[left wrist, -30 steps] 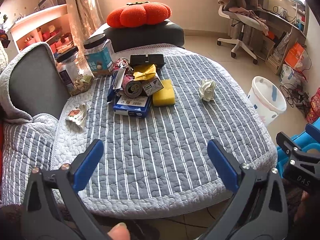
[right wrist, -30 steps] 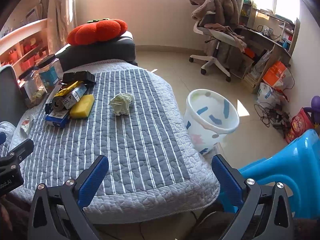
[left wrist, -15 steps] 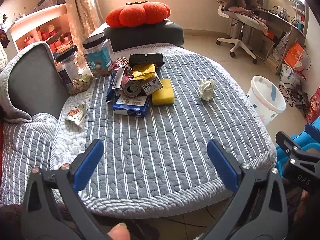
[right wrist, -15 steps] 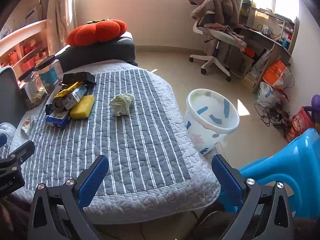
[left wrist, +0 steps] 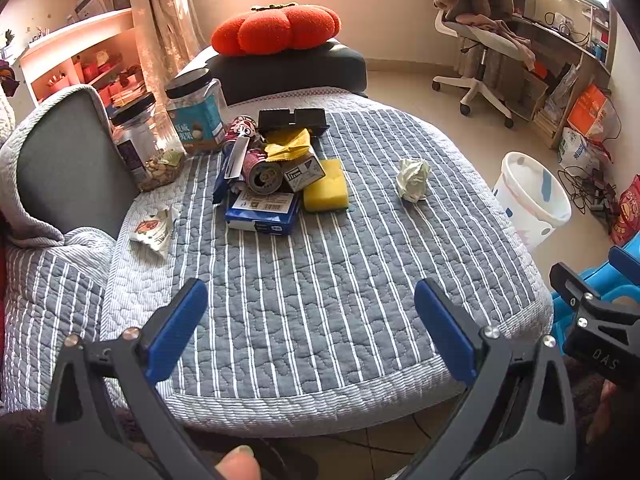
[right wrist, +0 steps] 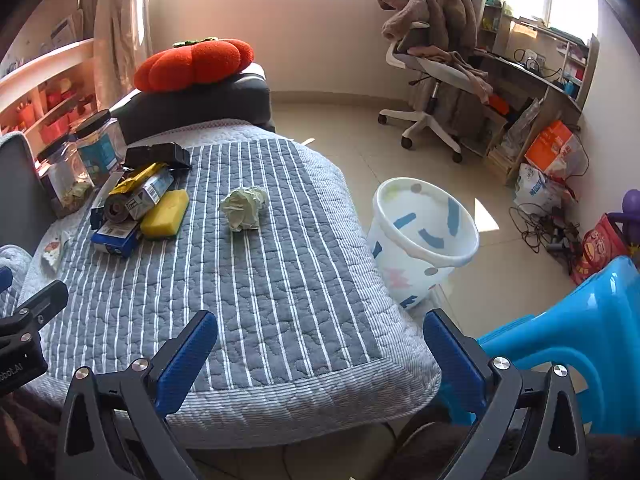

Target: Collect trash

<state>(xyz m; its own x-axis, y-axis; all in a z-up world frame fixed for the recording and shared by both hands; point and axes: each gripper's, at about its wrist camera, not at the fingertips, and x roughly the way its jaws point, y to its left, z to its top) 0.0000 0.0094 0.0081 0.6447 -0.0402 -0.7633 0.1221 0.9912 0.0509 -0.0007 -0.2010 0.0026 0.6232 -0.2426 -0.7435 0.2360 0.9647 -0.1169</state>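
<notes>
Crumpled paper ball (right wrist: pixel 244 213) sits alone on the grey striped quilt (right wrist: pixel 280 280), right of the clutter pile and on the side nearest the white bin (right wrist: pixel 424 236), which stands on the floor just off the quilt's right edge. A second likely piece of trash, a torn snack wrapper (left wrist: pixel 154 230), lies flat at the quilt's left border, well apart from the ball. Both grippers hover at the near edge, fingers spread wide, nothing held: right gripper (right wrist: pixel 320 354) roughly lines up between ball and bin, left gripper (left wrist: pixel 310 320) faces the pile. Risks, as I read it: the ball is light and springy, so an off-centre pinch could squirt it sideways, and the soft quilt gives under the fingers, so the tips may dig into fabric and snag it instead of the paper. The wrapper is thin and flat, hard to get under on padding. The pile is the bigger trap: can (left wrist: pixel 262 172), yellow sponge (left wrist: pixel 325 186), blue box (left wrist: pixel 262 216) and jars (left wrist: pixel 150 148) are stacked touching, so it's easy to grab something that isn't trash or topple the can. The bin mouth tilts, so a release from too far out could hit the rim and miss.
</notes>
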